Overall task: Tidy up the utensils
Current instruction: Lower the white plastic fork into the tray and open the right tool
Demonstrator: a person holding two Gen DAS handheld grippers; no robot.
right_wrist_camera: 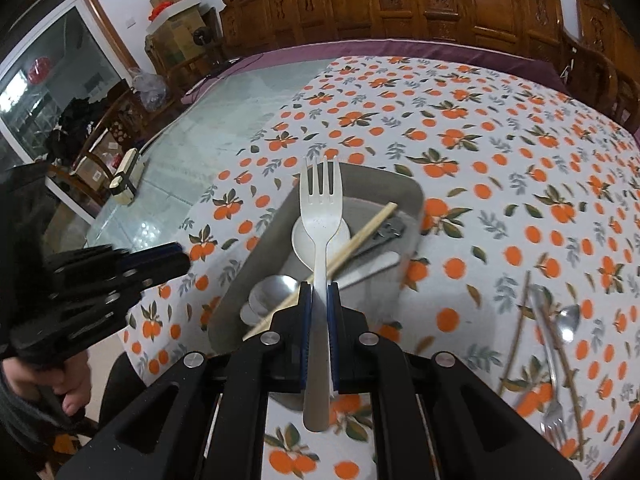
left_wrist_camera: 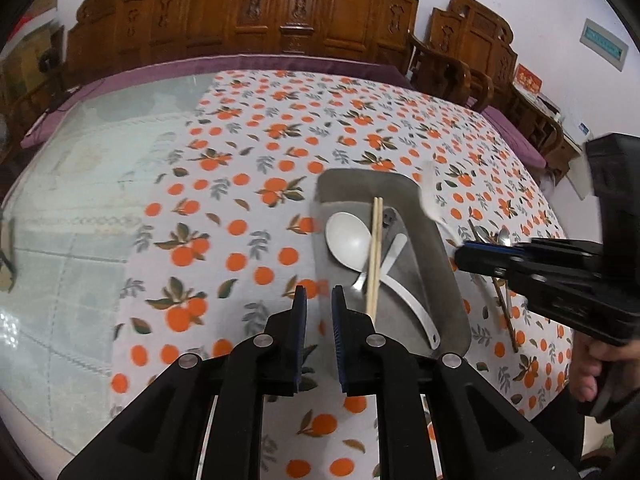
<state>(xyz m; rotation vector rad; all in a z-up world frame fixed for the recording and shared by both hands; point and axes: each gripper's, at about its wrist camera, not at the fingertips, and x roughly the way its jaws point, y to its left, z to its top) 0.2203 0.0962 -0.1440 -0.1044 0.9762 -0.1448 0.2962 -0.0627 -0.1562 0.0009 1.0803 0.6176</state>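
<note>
A grey tray (left_wrist_camera: 348, 188) lies on the orange-print tablecloth. In it are a white spoon (left_wrist_camera: 346, 238), a pair of wooden chopsticks (left_wrist_camera: 375, 256), a white ladle-like spoon (left_wrist_camera: 412, 304) and a metal spoon. My left gripper (left_wrist_camera: 319, 300) hovers at the tray's near-left edge, its jaws slightly apart with nothing between them. My right gripper (right_wrist_camera: 319, 292) is shut on the handle of a white fork (right_wrist_camera: 320, 208), held above the tray (right_wrist_camera: 256, 256) with the tines pointing away. The chopsticks (right_wrist_camera: 360, 236) lie crosswise under the fork.
Loose on the cloth right of the tray are a metal spoon (right_wrist_camera: 568, 316), thin chopsticks (right_wrist_camera: 516, 320) and a metal fork (right_wrist_camera: 554, 420). Bare glass tabletop (left_wrist_camera: 80, 208) lies to the left. Carved wooden chairs (left_wrist_camera: 280, 12) line the far side. A hand (left_wrist_camera: 588, 376) grips the right tool.
</note>
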